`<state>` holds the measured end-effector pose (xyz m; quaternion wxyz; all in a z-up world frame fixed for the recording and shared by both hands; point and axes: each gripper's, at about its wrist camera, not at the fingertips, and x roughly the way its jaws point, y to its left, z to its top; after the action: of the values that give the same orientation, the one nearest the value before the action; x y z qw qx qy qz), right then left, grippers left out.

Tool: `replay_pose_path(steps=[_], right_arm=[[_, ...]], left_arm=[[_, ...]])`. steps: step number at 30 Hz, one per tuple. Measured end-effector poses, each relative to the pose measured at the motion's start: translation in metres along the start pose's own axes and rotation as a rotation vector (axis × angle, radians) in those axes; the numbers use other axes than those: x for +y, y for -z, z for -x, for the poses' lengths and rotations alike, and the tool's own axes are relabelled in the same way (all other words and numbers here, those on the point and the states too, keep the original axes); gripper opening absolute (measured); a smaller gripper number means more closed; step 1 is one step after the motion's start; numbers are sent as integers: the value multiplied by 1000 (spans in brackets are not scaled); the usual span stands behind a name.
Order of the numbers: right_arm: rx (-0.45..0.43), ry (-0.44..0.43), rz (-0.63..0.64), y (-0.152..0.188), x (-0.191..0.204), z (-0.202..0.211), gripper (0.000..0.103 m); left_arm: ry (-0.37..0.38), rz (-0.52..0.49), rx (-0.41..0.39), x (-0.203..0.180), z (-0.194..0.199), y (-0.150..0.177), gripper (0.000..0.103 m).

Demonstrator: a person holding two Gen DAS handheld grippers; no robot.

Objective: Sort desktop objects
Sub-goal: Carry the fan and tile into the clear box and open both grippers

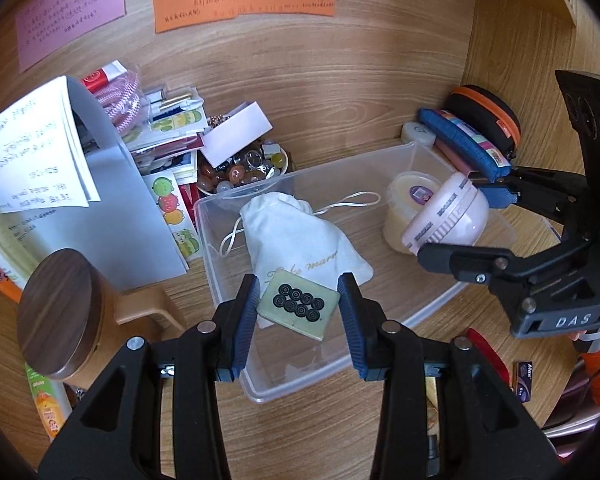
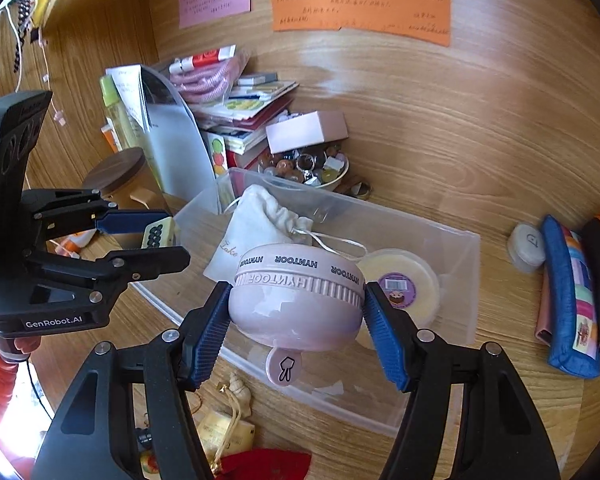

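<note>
My left gripper (image 1: 299, 292) is shut on a pale green mahjong tile (image 1: 300, 306) with black circles, held over the near end of a clear plastic box (image 1: 214, 272). In the box lie a white drawstring pouch (image 1: 296, 236) and a yellow round tub (image 1: 410, 200). My right gripper (image 2: 297, 292) is shut on a pink round device (image 2: 296, 312) lettered HYNTOOR, held above the box (image 2: 460, 280) close to the tub (image 2: 400, 284). The right wrist view shows the left gripper (image 2: 174, 237) with the tile (image 2: 156, 234) at the box's left end, beside the pouch (image 2: 252, 224).
A wood-lidded jar (image 1: 60, 320), loose papers (image 1: 32, 152) and a bowl of beads (image 1: 240, 172) crowd the left. A blue pencil case (image 2: 568, 300) and a black-and-orange pouch (image 1: 488, 116) lie at the right. Coloured notes (image 2: 360, 12) hang on the back wall. A seashell (image 2: 238, 390) lies near the front.
</note>
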<state>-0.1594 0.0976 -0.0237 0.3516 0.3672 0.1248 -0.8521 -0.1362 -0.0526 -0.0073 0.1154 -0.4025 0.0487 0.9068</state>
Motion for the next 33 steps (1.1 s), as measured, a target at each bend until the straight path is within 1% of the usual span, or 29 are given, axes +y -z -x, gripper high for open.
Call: replay_pose_path(steps=[12,19,24,29,33], right_arm=[[62,18,64,-5,10,-24,62],[90,34,103,-9,18,-36,62],[101,48,135,-10,22,-43,62],[117,43,162,-11,26,-50,62],[124,49,182,-15,29,-51,62]], left_arm=[[31,5,34,7,-18,-4,40],[20,-16,64,9,-29,-6,40],[29,-31,90,7,-37,-6,40],[42,-27,110,9,-44,-6,40],[47,-29,111,10,-46,-8,40]])
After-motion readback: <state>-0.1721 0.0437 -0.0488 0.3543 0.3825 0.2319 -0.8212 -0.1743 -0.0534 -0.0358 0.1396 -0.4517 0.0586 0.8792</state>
